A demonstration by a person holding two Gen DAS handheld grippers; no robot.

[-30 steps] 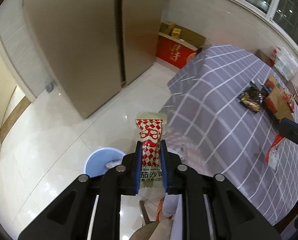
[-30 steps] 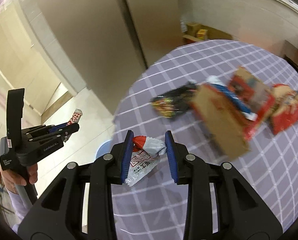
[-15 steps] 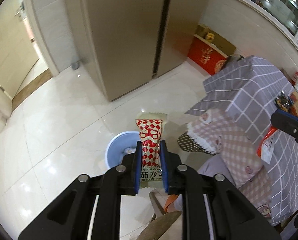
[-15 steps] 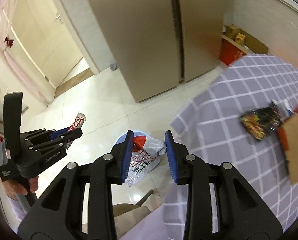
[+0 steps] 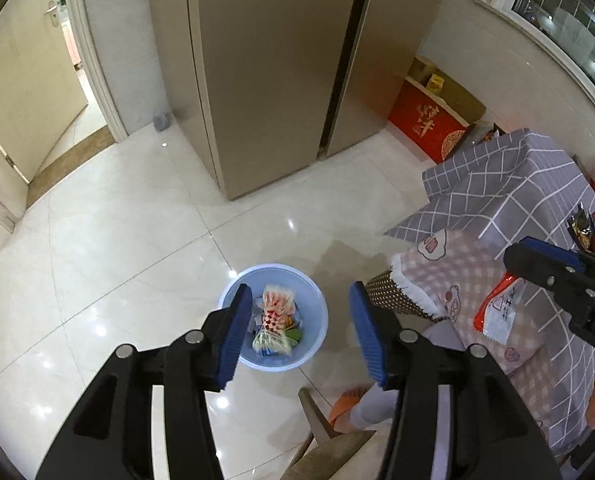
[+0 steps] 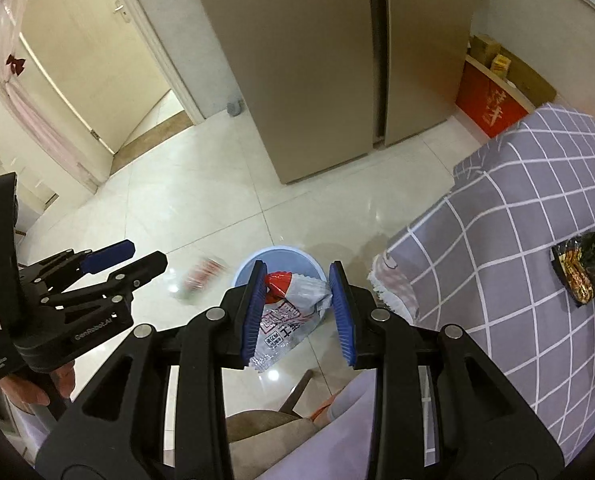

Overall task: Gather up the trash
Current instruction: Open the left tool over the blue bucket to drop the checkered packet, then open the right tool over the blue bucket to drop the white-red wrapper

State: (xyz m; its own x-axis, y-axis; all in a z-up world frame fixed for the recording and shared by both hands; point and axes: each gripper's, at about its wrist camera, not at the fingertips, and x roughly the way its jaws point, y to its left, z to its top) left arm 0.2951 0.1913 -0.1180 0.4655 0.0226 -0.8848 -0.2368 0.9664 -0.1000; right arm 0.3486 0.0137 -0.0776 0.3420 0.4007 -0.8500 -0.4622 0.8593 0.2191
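Observation:
My left gripper (image 5: 299,288) hangs above the round blue bin (image 5: 319,320) on the floor. Its jaws are opening and nothing is between them. The red-and-white checked sauce packet (image 5: 275,316) is loose and blurred, dropping over the trash in the bin; in the right wrist view the packet (image 6: 201,274) shows in mid-air just left of the bin (image 6: 281,250). My right gripper (image 6: 297,308) is shut on a white-and-red crinkled wrapper (image 6: 293,312), held above the bin's near side. From the left wrist view, the right gripper (image 5: 545,276) and its wrapper (image 5: 497,312) show at the right.
A tall beige fridge (image 5: 273,80) stands behind the bin. The table with a grey checked cloth (image 6: 517,240) is at the right, with a black snack packet (image 6: 581,264) on it. A chair with a pink checked cushion (image 5: 457,280) stands beside the bin. A person's leg and slipper (image 5: 349,400) are below.
The left gripper's jaws have parted and let go of the checked packet, which now falls toward the bin. Both grippers have swung from the table to above the bin.

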